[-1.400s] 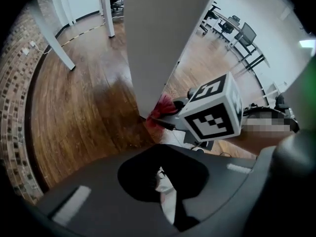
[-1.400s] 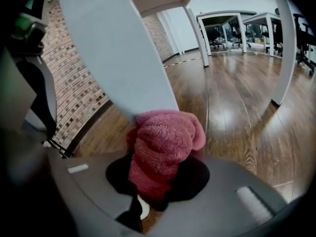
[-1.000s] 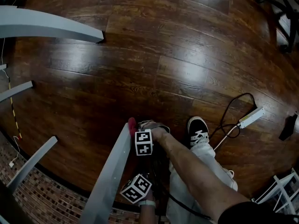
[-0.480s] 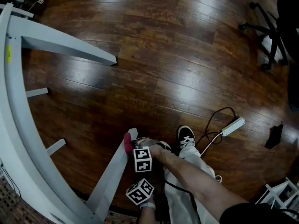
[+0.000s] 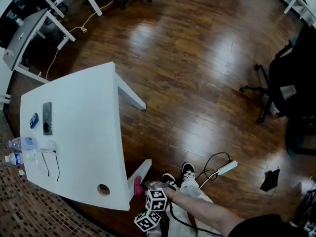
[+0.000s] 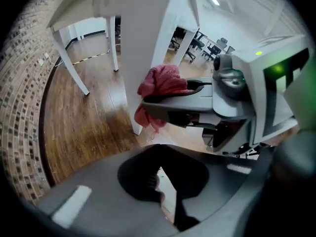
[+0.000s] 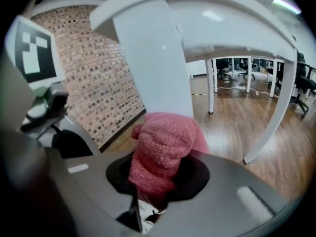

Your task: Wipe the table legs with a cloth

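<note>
A pink cloth point(image 7: 165, 147) is bunched in my right gripper point(image 7: 157, 184), which is shut on it and holds it against the white table leg point(image 7: 153, 58). In the head view the cloth point(image 5: 138, 185) sits at the foot of that leg point(image 5: 141, 171), under the near corner of the white table top point(image 5: 84, 132), with the right gripper point(image 5: 148, 190) just behind it. My left gripper point(image 5: 146, 220) hangs lower, near the frame's bottom edge. The left gripper view shows the right gripper's fingers point(image 6: 170, 95) holding the cloth point(image 6: 158, 88) against the leg point(image 6: 143, 43), while the left gripper point(image 6: 165, 201) is shut on nothing.
Two bottles point(image 5: 20, 149), a phone point(image 5: 47, 117) and a cable lie on the table top. A power strip point(image 5: 226, 168) with its cord lies on the wood floor by my shoes point(image 5: 187, 171). An office chair point(image 5: 289, 93) stands at right, brick wall point(image 7: 94, 68) at left.
The head view has risen and pulled far back, so the whole table top now shows from above. Both grippers and the cloth stay at the foot of the leg.
</note>
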{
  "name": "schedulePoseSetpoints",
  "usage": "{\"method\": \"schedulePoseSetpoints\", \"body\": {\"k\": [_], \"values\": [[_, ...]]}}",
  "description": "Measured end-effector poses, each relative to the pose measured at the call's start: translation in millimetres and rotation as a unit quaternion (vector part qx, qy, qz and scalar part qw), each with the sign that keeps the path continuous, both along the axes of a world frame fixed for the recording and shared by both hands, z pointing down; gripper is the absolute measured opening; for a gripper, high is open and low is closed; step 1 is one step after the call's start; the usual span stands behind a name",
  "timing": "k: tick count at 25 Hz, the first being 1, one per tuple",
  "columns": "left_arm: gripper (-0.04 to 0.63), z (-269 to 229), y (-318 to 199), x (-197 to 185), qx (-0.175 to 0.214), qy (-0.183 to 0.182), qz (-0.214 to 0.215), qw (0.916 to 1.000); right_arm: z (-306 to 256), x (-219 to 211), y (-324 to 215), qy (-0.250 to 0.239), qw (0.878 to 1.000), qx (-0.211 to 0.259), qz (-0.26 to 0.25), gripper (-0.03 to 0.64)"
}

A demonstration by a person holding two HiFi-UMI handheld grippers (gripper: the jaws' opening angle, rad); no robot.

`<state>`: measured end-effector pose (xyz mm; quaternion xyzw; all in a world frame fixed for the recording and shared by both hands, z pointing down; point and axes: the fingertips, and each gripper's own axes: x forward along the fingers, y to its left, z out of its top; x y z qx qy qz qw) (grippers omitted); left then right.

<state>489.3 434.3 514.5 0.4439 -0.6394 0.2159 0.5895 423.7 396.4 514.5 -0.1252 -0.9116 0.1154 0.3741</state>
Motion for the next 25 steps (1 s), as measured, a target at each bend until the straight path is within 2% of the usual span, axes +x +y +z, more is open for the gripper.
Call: {"method": "schedulePoseSetpoints", "body": {"k": [3,7,11,16,19,23,25], "values": [[-0.003,-43.2,5.6,2.9,0.005,0.000,-0.006,1.0000,-61.4,1.5,2.1,-0.015,0.999,-0.027,0.009,0.081],[-0.003,-94.5,14.4,12.9,0.006,0.017,-0.037,0.9992,-112.6,2.2,5.2,-0.001,0.998,-0.055,0.001,0.081],[-0.003,-129.8,10.4,24.6,0.011,0.025,-0.054,0.9982,-128.0,9.6,3.9,0.037,0.997,-0.061,-0.030,0.083],[-0.003,-162.3,-17.9,22.2,0.029,0.011,-0.091,0.9954,-143.0,7.3,-8.4,0.072,0.991,-0.110,-0.027,0.083],[-0.003,-171.7,-28.5,13.5,0.044,0.015,-0.120,0.9917,-141.8,16.8,-0.3,0.117,0.982,-0.135,-0.053,0.084],[-0.004,-170.7,-42.0,-0.5,0.049,0.018,-0.139,0.9889,-135.3,-2.0,-28.2,0.099,0.990,-0.078,-0.069,0.086],[-0.004,-167.7,-51.4,-6.0,0.044,0.014,-0.134,0.9900,-134.2,-6.9,-36.4,0.095,0.989,-0.076,-0.085,0.086]]}}
